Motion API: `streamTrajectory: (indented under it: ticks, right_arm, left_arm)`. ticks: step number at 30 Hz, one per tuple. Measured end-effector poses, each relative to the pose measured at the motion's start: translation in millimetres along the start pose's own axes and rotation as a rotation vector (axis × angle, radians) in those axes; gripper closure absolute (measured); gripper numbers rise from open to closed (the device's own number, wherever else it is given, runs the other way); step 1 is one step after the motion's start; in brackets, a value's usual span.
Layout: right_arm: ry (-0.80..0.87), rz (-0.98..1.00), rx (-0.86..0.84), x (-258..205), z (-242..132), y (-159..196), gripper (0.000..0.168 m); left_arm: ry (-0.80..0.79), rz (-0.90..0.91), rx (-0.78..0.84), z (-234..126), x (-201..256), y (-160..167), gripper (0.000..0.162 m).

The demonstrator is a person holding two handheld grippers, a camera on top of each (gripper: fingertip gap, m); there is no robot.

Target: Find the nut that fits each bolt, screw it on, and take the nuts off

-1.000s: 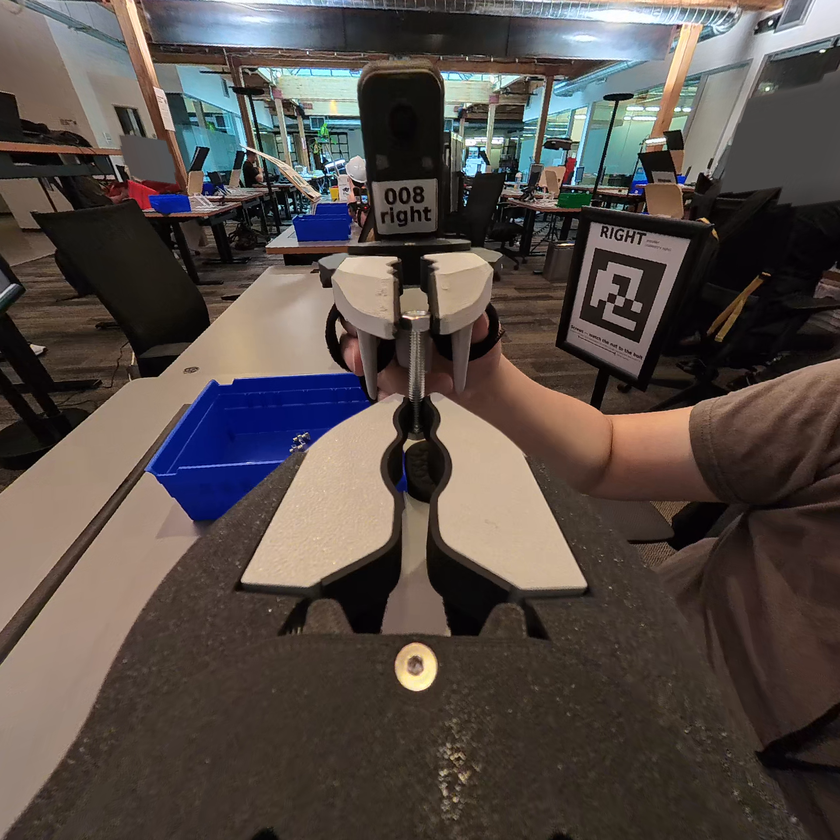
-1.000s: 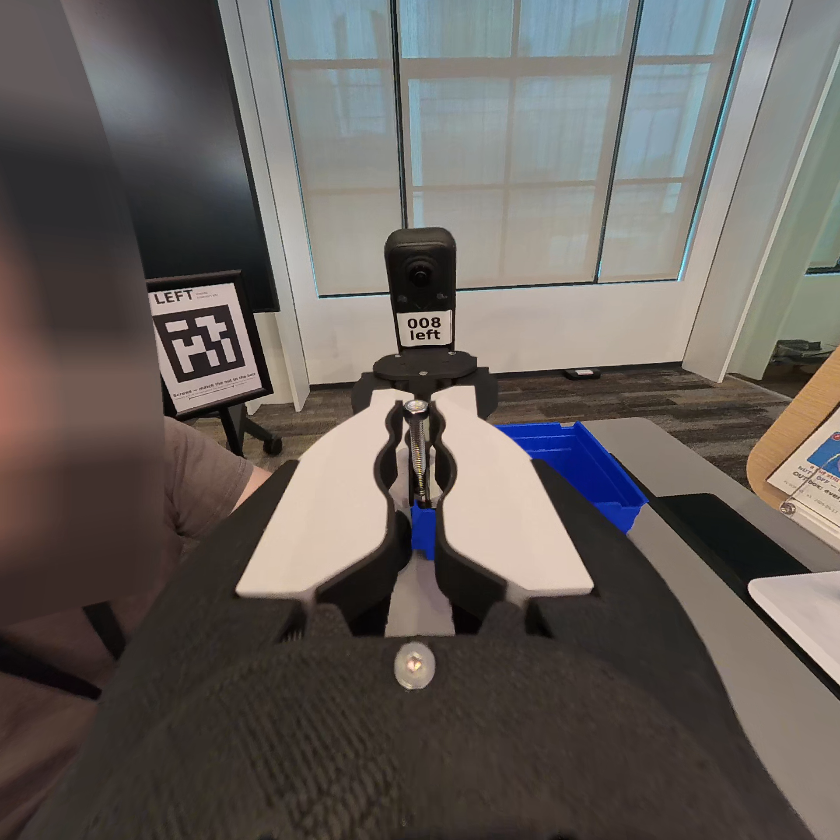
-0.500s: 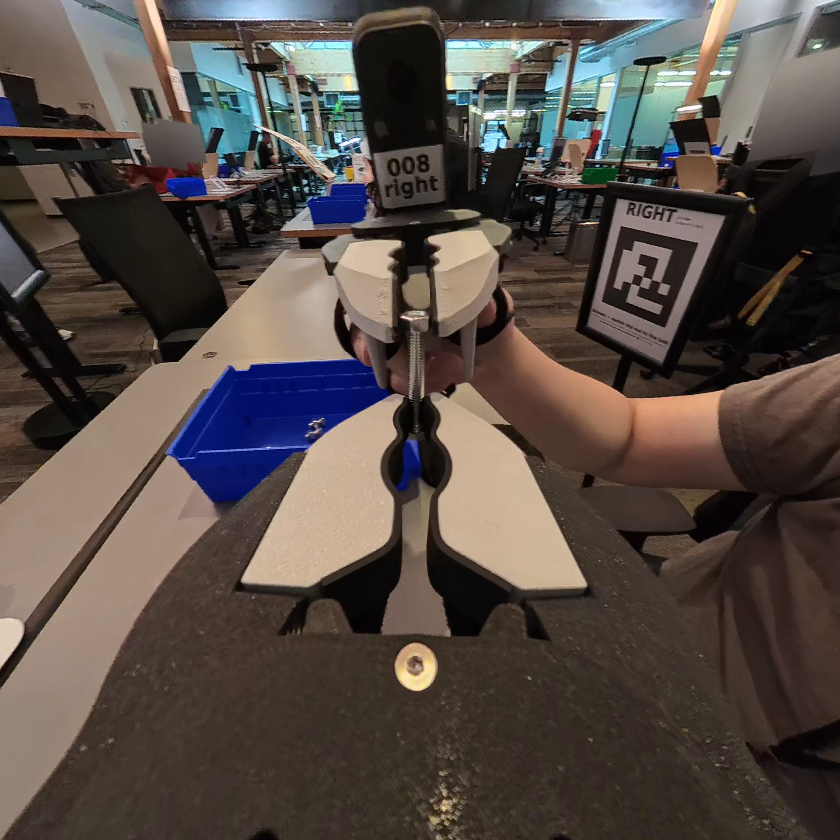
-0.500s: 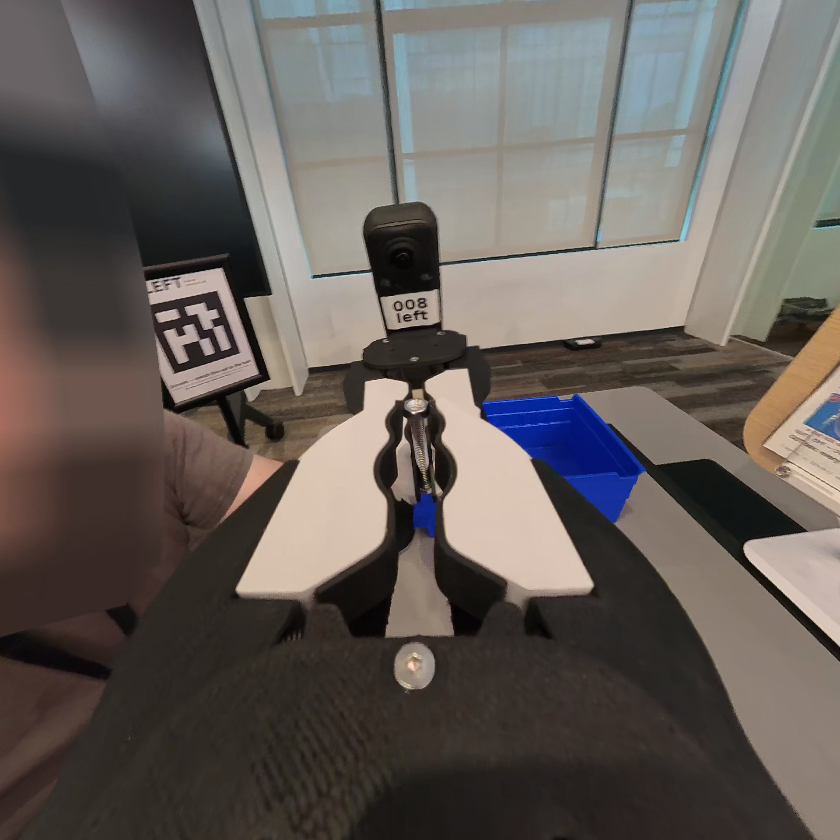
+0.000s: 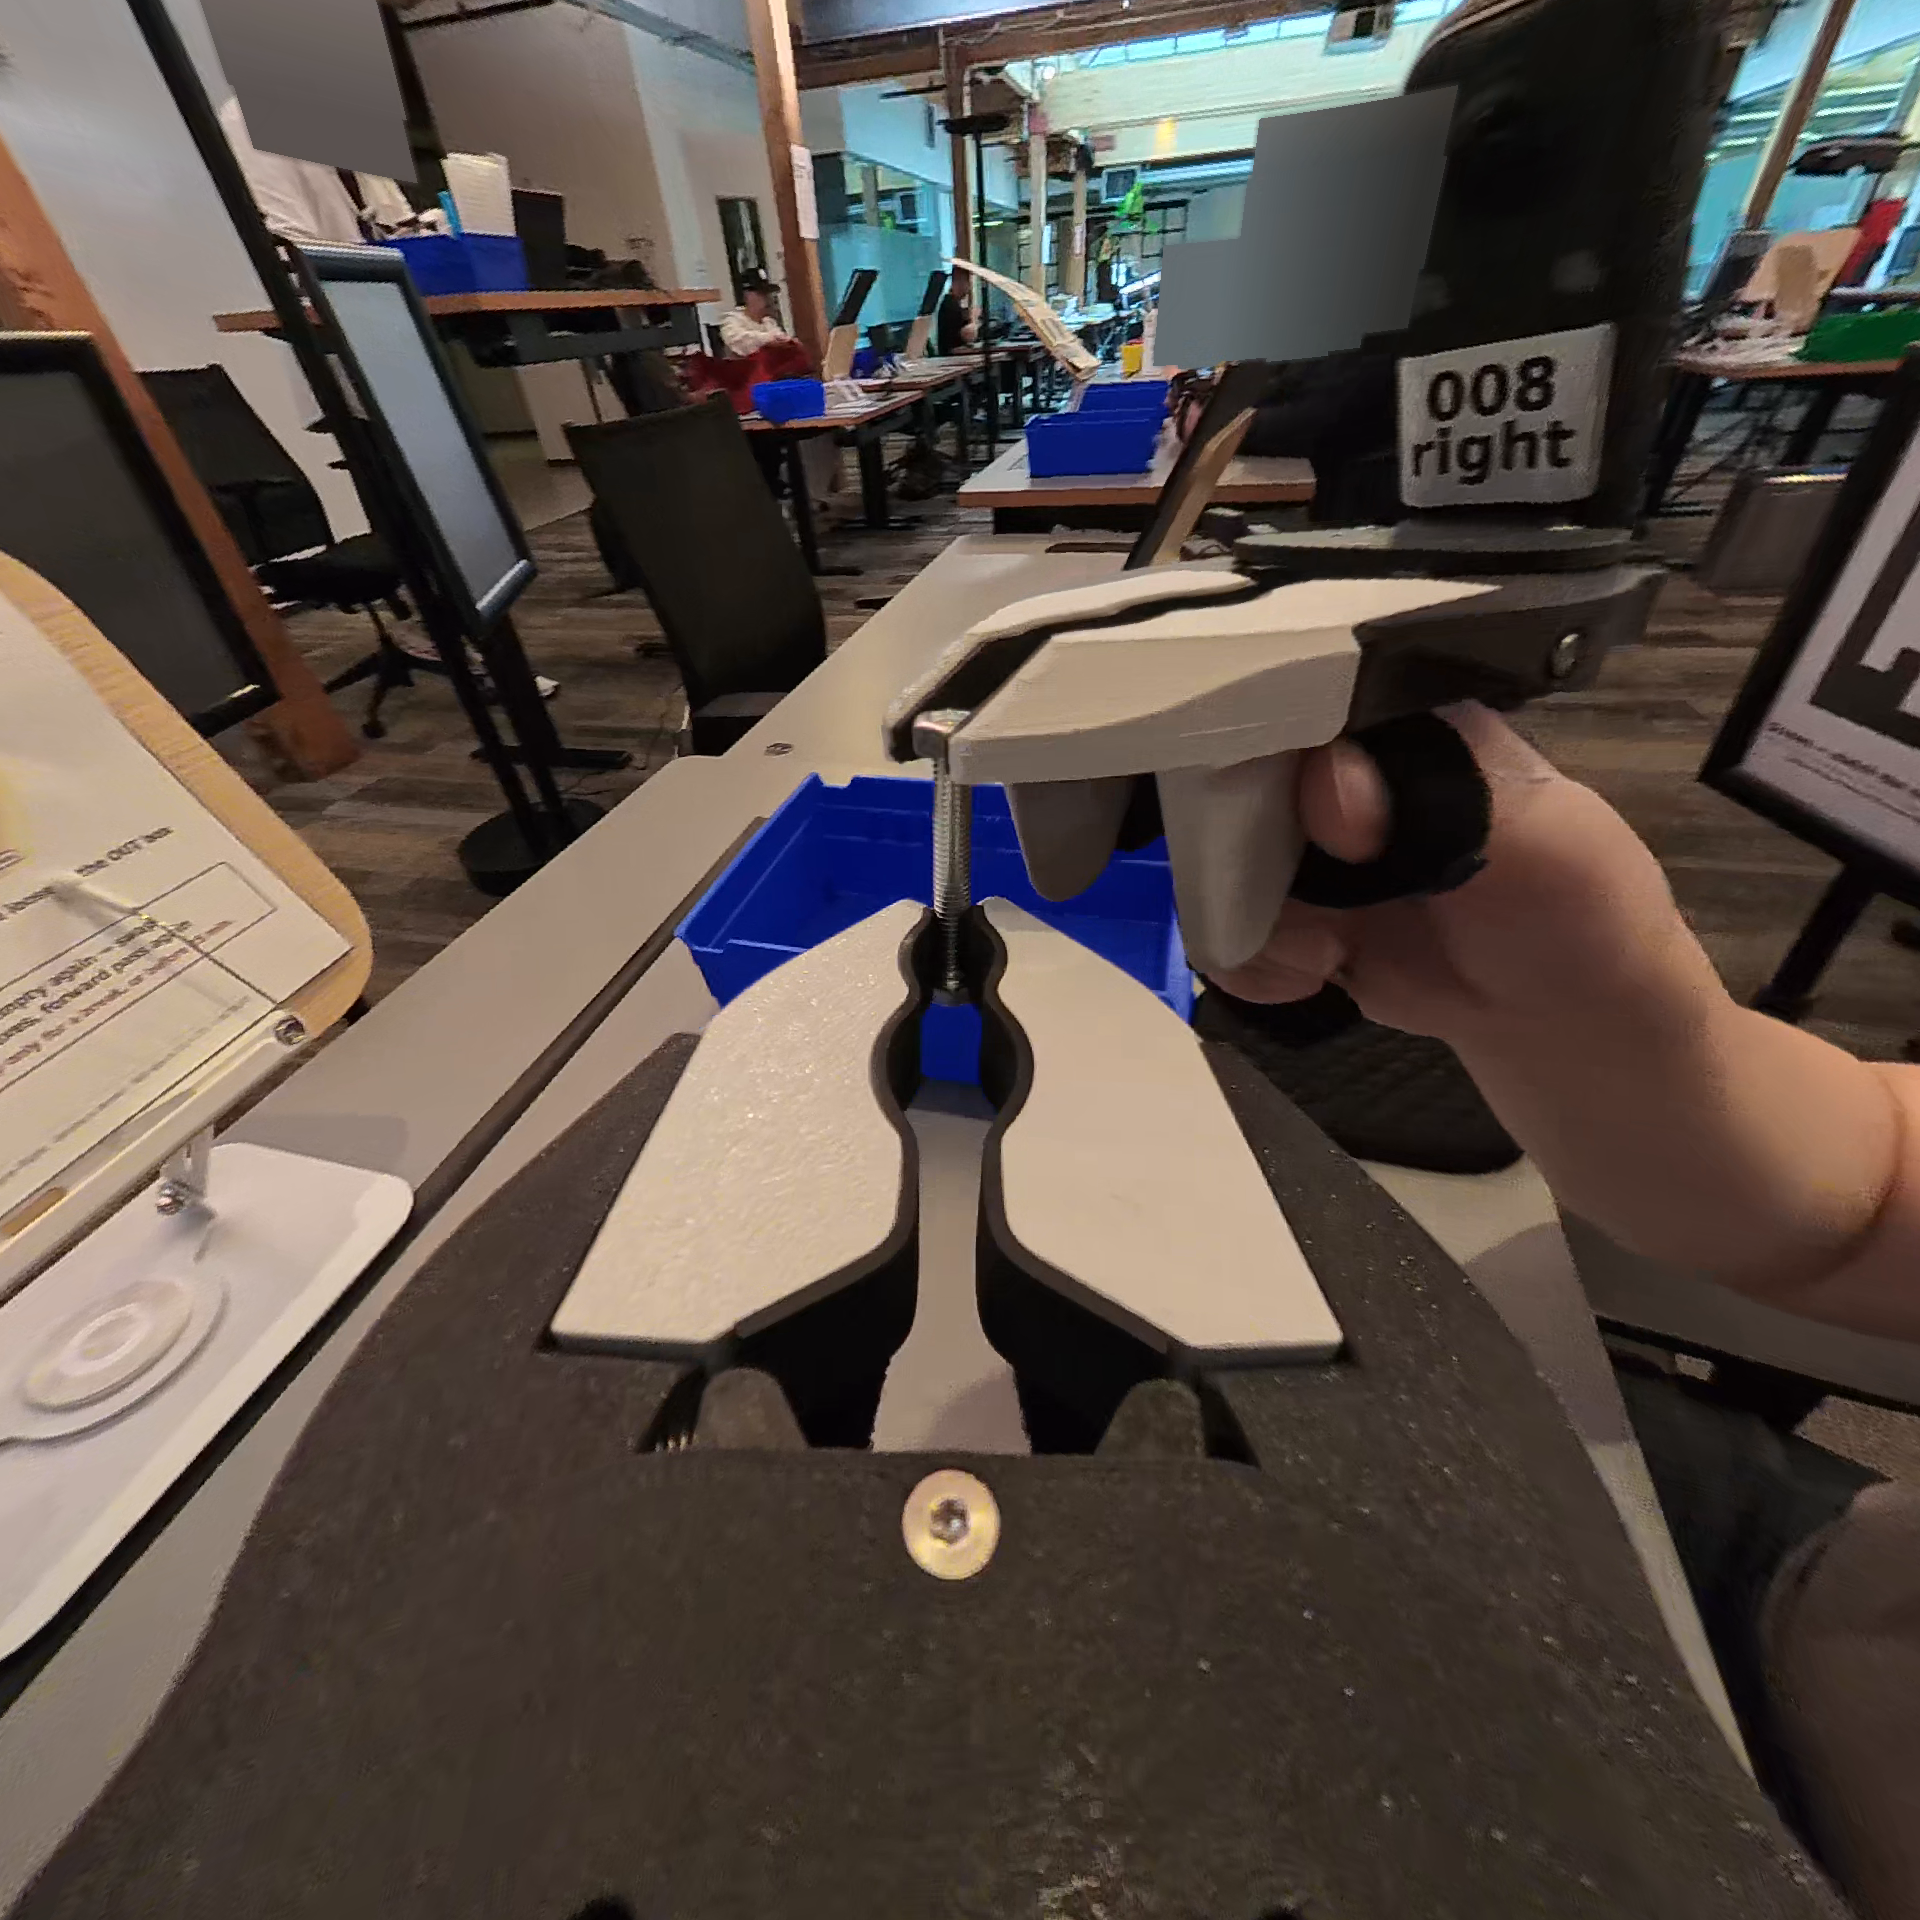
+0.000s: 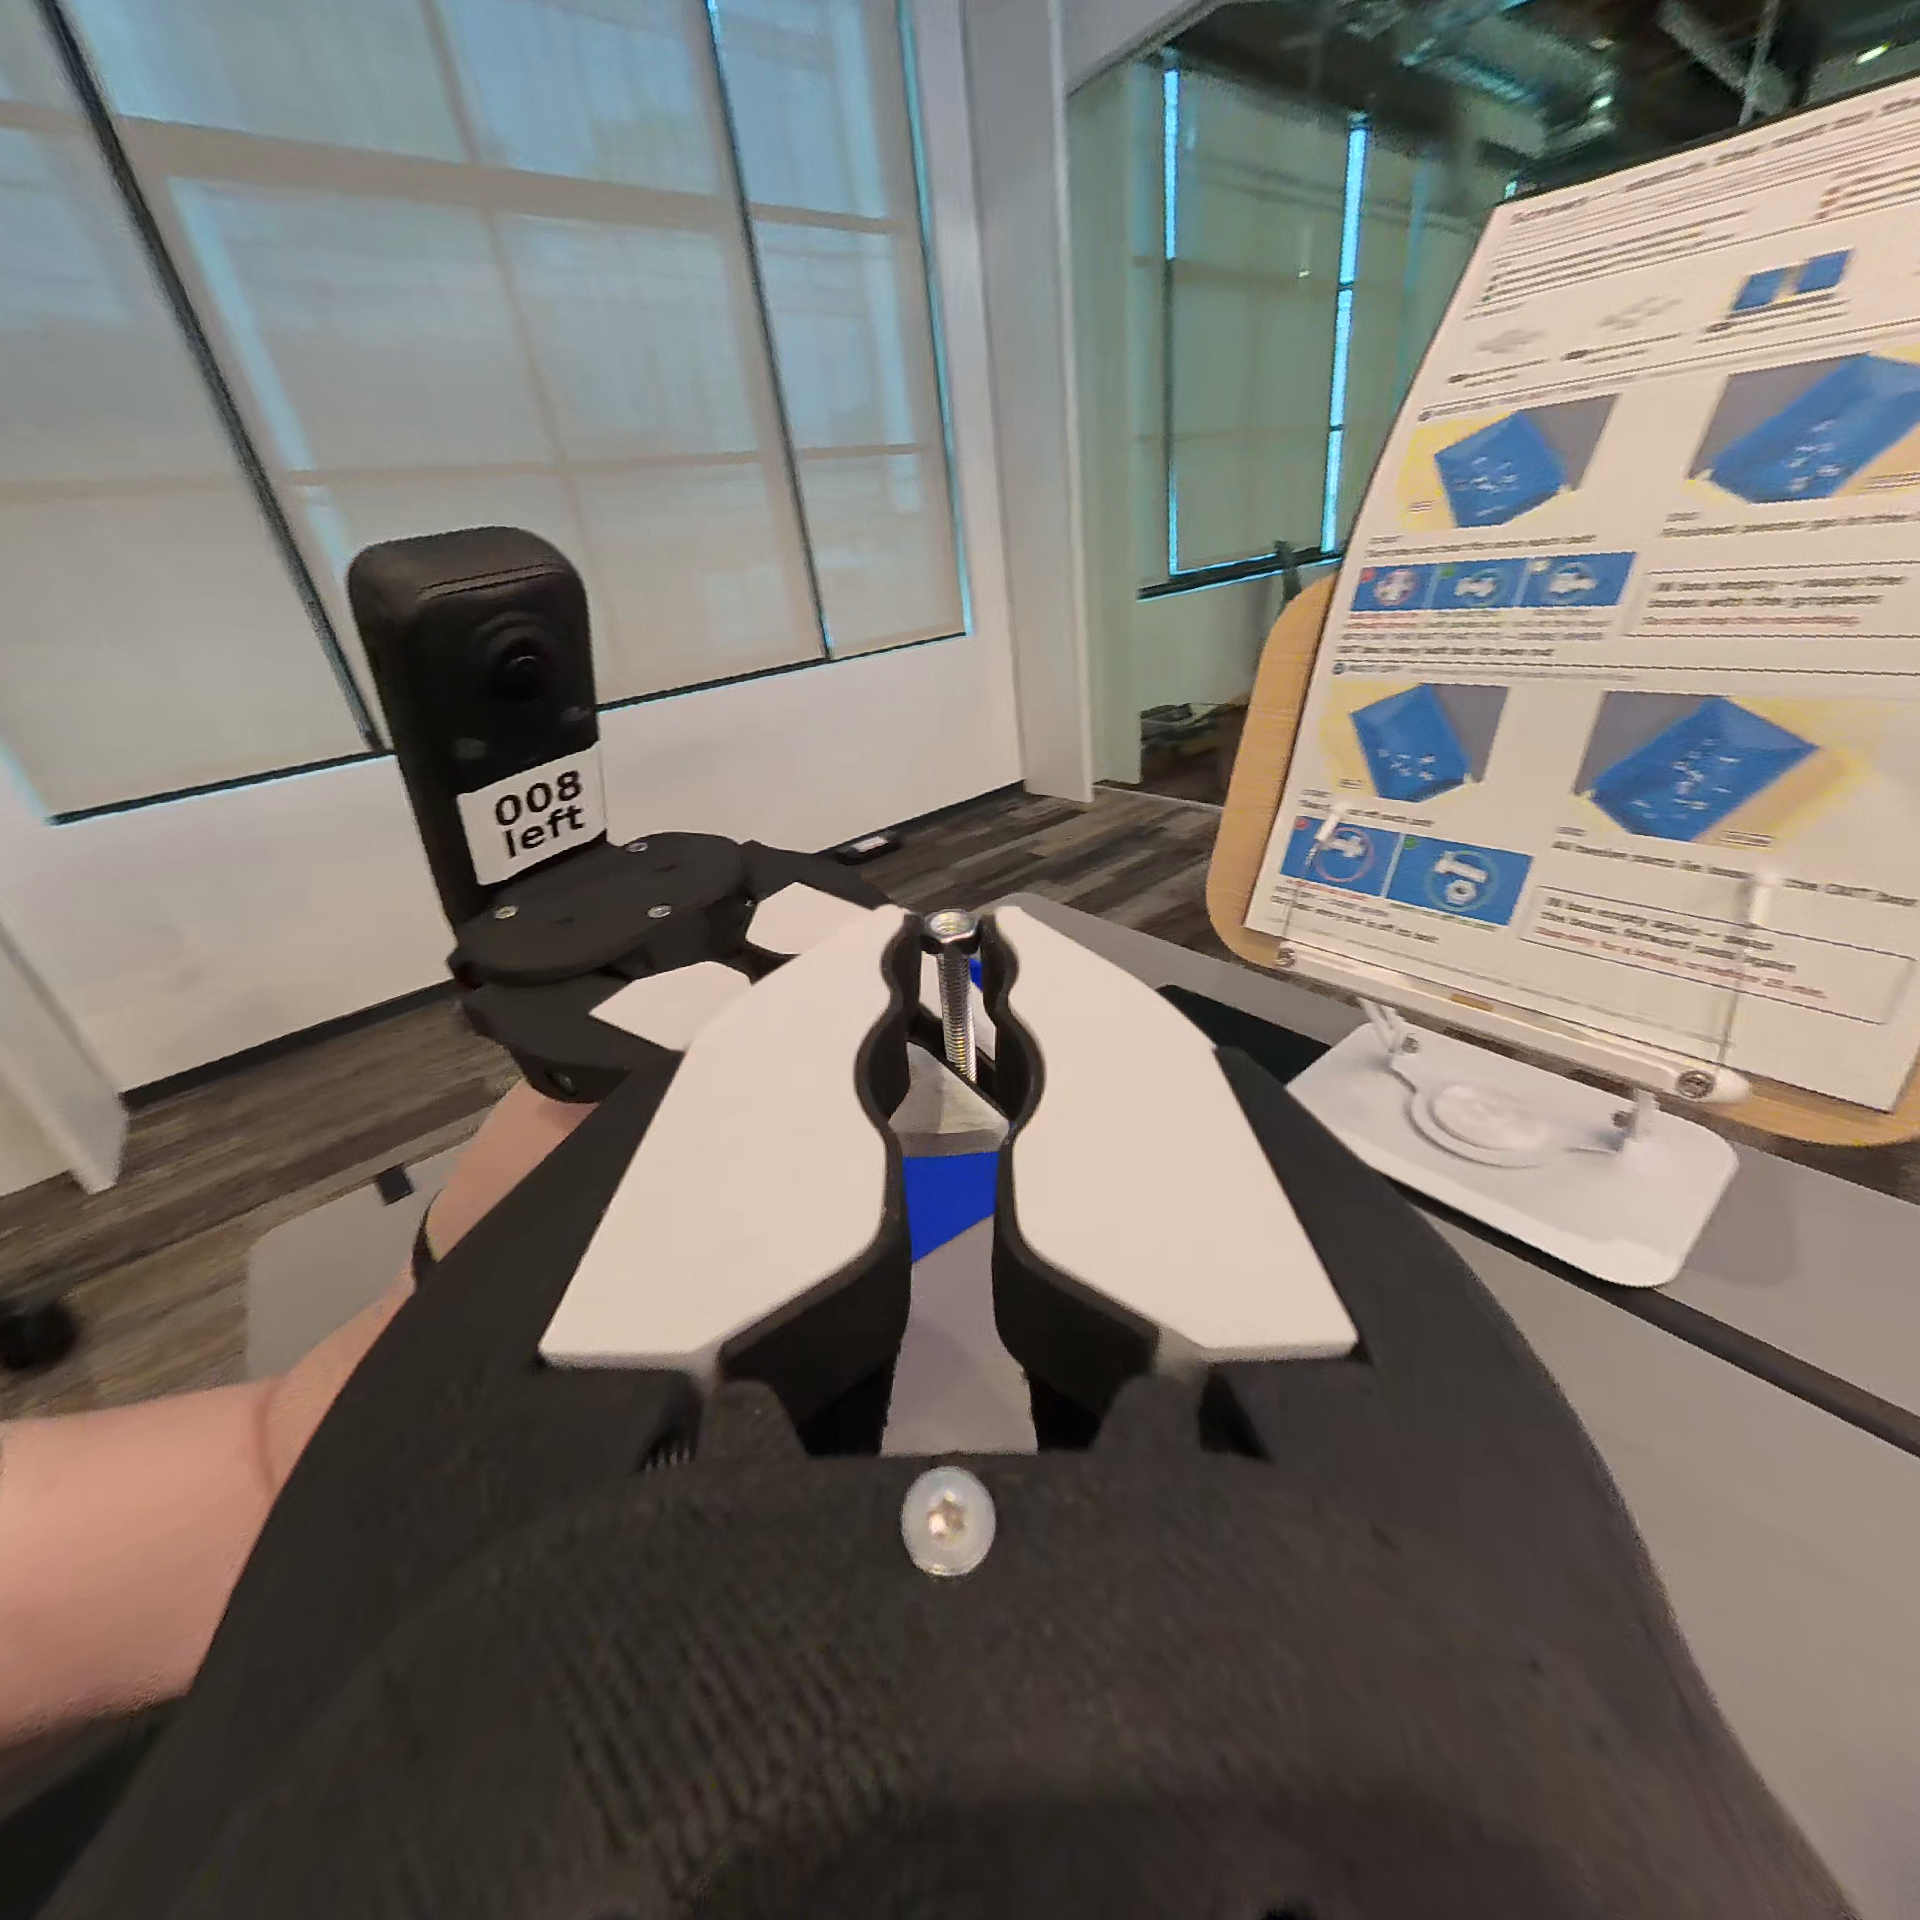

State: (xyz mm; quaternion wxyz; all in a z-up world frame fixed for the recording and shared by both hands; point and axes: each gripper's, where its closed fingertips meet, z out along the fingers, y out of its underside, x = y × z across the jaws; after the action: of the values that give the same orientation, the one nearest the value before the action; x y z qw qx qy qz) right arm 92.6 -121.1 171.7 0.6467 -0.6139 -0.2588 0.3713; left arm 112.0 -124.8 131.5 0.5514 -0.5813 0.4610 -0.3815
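Observation:
A silver bolt (image 5: 950, 831) stands upright between my two grippers. My right gripper (image 5: 935, 717) comes in from the right, shut on the bolt's head. My left gripper (image 5: 951, 935) is shut around the bolt's lower end, where a small metal piece that looks like a nut (image 5: 948, 992) sits between the pads. In the right wrist view the bolt (image 6: 958, 987) hangs from the right gripper (image 6: 951, 925), and the left gripper (image 6: 727, 977) lies below and to the left.
A blue bin (image 5: 831, 894) sits on the grey table (image 5: 520, 987) just beyond and below the grippers. An instruction board (image 6: 1610, 623) stands on a white base, at the left in the left wrist view (image 5: 125, 935). A framed marker sign (image 5: 1849, 675) stands at the right. Only a small space, under 4 cm, lies between the two pairs of fingers.
The right gripper has swung from facing the left gripper head-on to side-on. The grippers have turned relative to each other around the bolt. Both stay shut.

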Motion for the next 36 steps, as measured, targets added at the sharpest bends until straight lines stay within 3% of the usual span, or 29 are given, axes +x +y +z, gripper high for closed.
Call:
streamTrajectory:
  ticks: [8,11,15,18,22,30,36]
  right_arm:
    - [0.002,-0.001,0.022,-1,0,0,0.156]
    - [-0.040,0.026,0.035,-3,-5,-4,0.131]
    - [-0.098,0.024,0.170,-1,-28,-31,0.134]
    - [-0.297,0.006,0.191,-15,-37,-37,0.137]
    - [-0.553,0.001,0.099,-36,-39,-25,0.138]
    - [-0.640,0.032,0.050,-49,-33,-19,0.145]
    - [-0.594,-0.010,0.047,-45,-34,-15,0.152]
  left_arm:
    - [0.013,-0.007,0.006,-1,1,-1,0.157]
    - [0.014,-0.007,0.000,-3,0,-1,0.157]
    - [0.099,-0.037,0.031,-8,9,-7,0.157]
    - [0.233,-0.057,0.061,-13,26,-13,0.157]
    - [0.402,-0.038,0.099,-20,52,-21,0.157]
    - [0.418,-0.015,0.076,-15,59,-16,0.157]
    - [0.410,-0.023,0.078,-16,57,-17,0.157]
